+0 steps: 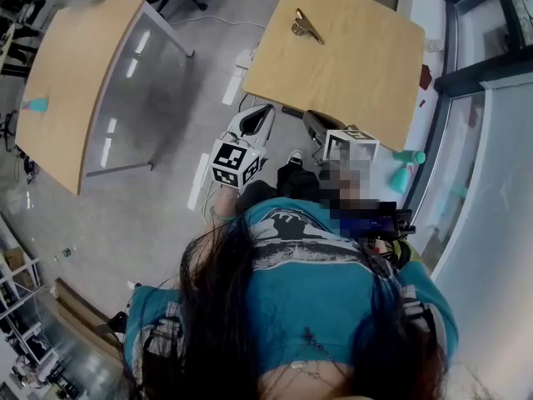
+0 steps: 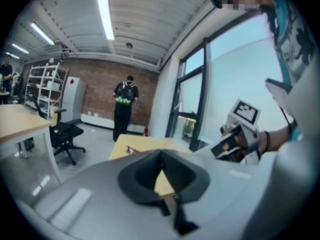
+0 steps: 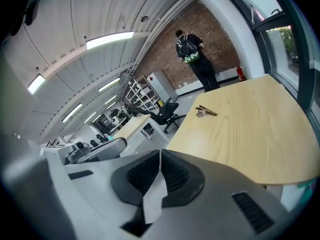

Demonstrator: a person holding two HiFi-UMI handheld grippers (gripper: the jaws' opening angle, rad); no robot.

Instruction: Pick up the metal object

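The metal object (image 1: 306, 27), a small folded brass-coloured piece, lies near the far edge of the light wooden table (image 1: 350, 65) in front of me. It also shows far off in the right gripper view (image 3: 205, 112) and as a small speck in the left gripper view (image 2: 131, 150). My left gripper (image 1: 265, 111) and right gripper (image 1: 310, 119) hover side by side off the table's near edge, well short of the object. In each gripper view the dark jaws meet at their tips, left gripper (image 2: 161, 159) and right gripper (image 3: 160, 156), with nothing between them.
A second wooden table (image 1: 75, 73) with a teal item (image 1: 35, 104) stands to the left across grey floor. A glass window wall (image 1: 466, 140) runs along the right. A black office chair (image 2: 65, 134) and a standing person (image 2: 123, 106) are far off by the brick wall.
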